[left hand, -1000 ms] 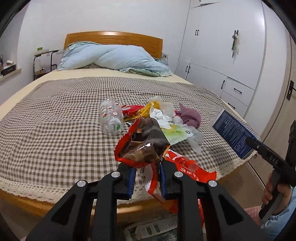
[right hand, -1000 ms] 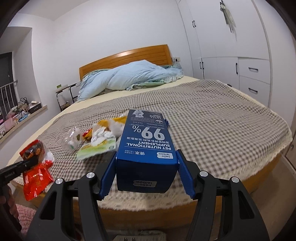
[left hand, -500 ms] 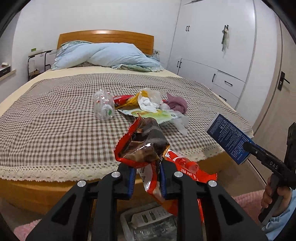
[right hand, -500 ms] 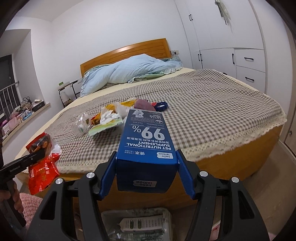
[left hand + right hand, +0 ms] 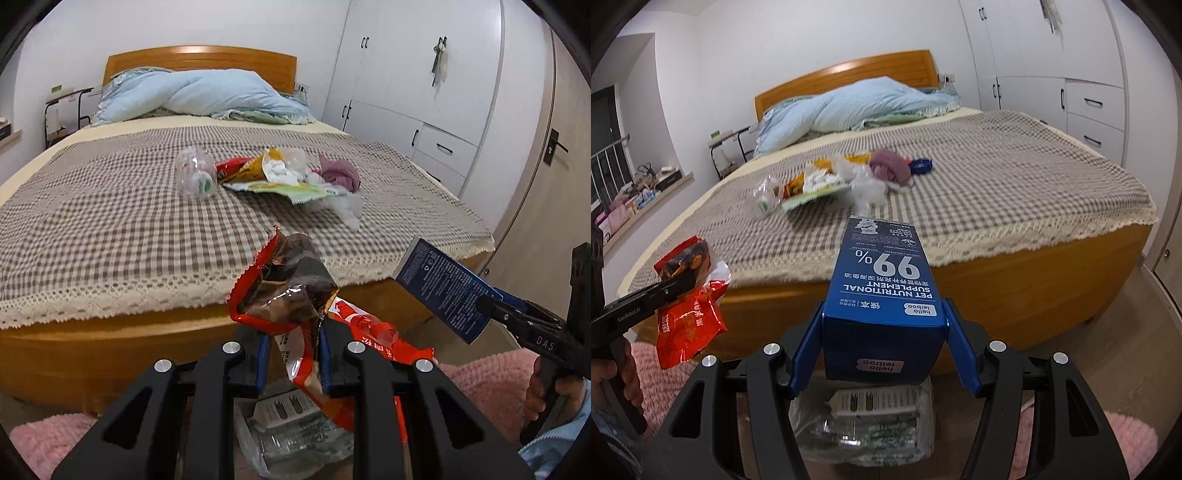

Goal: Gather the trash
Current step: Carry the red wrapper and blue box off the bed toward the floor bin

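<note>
The left gripper (image 5: 290,360) has its fingers nearly closed on crumpled red snack wrappers (image 5: 284,295), held above a clear trash bag (image 5: 295,432) on the floor that already contains packaging. The right gripper (image 5: 882,347) has its fingers spread wide, clamping a blue box (image 5: 886,291), glossy and undented, over the same bag. Neither item is dropped yet. On the bed (image 5: 110,221), a crushed bottle (image 5: 195,177) and loose wrappers (image 5: 280,177) remain to be collected.
</note>
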The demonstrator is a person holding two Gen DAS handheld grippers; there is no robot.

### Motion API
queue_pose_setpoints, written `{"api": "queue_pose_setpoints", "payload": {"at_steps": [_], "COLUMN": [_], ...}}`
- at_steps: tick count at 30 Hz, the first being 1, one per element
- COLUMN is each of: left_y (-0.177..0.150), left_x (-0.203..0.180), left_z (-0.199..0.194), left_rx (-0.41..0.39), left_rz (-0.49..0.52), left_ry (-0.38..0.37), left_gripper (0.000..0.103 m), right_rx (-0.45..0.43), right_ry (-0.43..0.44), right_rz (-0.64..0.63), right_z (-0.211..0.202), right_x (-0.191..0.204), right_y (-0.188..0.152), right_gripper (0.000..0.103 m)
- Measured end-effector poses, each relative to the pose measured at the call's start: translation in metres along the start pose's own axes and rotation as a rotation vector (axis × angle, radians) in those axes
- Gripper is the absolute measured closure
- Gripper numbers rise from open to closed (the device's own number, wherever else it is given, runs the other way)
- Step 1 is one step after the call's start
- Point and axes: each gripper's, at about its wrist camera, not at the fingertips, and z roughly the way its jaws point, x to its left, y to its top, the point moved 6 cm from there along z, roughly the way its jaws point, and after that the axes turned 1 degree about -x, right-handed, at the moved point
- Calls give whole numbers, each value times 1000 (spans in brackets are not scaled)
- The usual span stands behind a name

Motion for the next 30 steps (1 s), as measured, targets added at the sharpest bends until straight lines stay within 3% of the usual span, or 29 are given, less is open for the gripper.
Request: {"api": "queue_pose_setpoints", "payload": {"at_steps": [30], "left_y": [-99], "left_x": [10], "left_z": [46], "left_rx": [230], "left_rz": [69], "left_ry": [25], "left_gripper": [84], "right_rx": [401], "right_ry": [-13], "right_rz": [0], "right_z": [46], "right_x": [7], "right_y": [-100], "right_gripper": [42]}}
